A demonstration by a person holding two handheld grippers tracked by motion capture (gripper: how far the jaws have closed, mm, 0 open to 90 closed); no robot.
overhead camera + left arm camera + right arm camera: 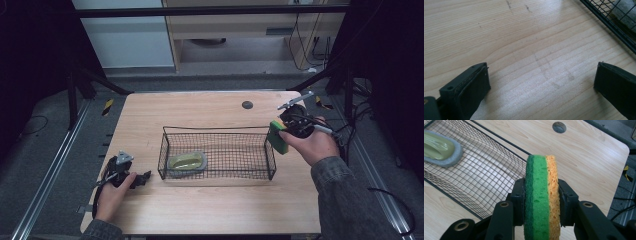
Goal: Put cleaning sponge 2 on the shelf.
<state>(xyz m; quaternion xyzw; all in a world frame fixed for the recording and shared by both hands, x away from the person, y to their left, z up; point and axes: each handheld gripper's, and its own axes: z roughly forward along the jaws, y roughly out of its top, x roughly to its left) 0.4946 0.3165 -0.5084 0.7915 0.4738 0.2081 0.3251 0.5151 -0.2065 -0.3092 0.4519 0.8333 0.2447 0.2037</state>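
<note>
A green and yellow sponge (277, 136) is clamped on edge in my right gripper (286, 131), held above the right end of the black wire basket (218, 133). The right gripper view shows the sponge (542, 195) squeezed between both black jaws, green side to the left. A grey-rimmed pad with an olive top (187, 162) lies in the basket's left end, and it also appears as the pad (439, 148) in the right gripper view. My left gripper (143, 177) rests on the table left of the basket, jaws wide apart over bare wood (536, 65).
The wooden table (215, 210) has a dark round grommet (247, 105) near its far edge. The basket's corner (616, 27) lies just beyond the left gripper. Dark floor, metal rails and cables surround the table.
</note>
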